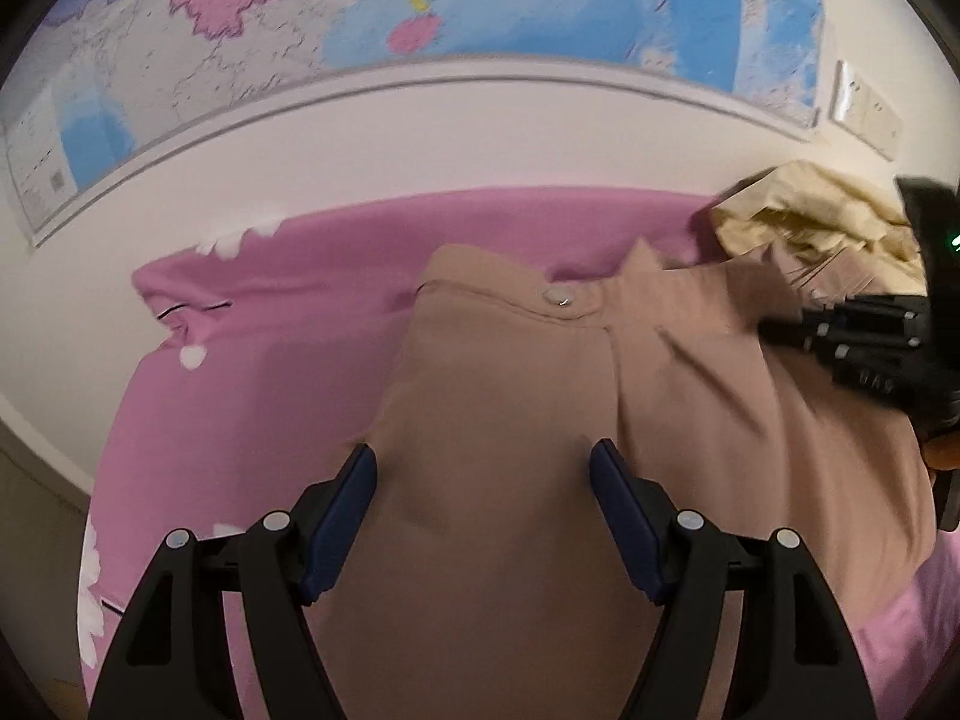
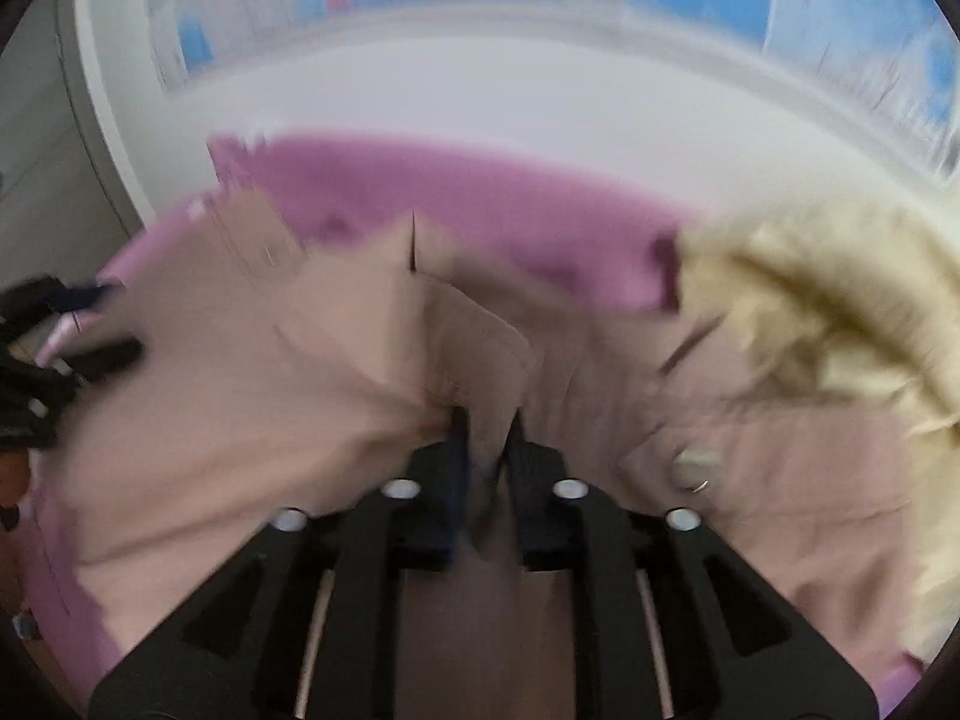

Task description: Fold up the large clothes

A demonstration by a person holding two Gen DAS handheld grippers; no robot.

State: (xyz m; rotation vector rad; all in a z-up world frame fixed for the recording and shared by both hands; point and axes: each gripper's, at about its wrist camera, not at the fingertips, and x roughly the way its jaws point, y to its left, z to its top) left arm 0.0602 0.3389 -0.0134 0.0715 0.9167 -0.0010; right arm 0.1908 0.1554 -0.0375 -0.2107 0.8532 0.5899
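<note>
Pink bed sheet (image 1: 288,324) with white flower prints covers the bed under everything. On it lies one pair of tan trousers (image 1: 498,408), the big piece of clothing for the folding. They are spread in the middle of the sheet with the waistband at the far end, near the wall. One round button (image 1: 557,295) sits on the waistband, and the front seam runs down from it toward the camera.

One left claw (image 1: 483,501) hangs just over the tan cloth. Its two blue pads (image 1: 345,516) stand wide apart, and nothing is between them but the flat trousers below.

One right claw (image 2: 486,426) is clamped on a fold of the tan trousers (image 2: 240,396). The cloth bunches up between its two fingers, which are close together, and the fabric pulls into wrinkles around them. The right wrist picture is blurry. In the left wrist picture the right claw shows at the right edge, black, on the side of the trousers.

One heap of pale yellow cloth (image 1: 804,222) sits at the far right end of the trousers and touches them. The right wrist view shows the same yellow heap (image 2: 828,300) on its right side.

Behind the bed is a white wall (image 1: 420,144). One big colored map (image 1: 420,6) hangs on it, with blue, pink, green and yellow parts. One white wall plate (image 1: 864,108) sits just right of the map.
</note>
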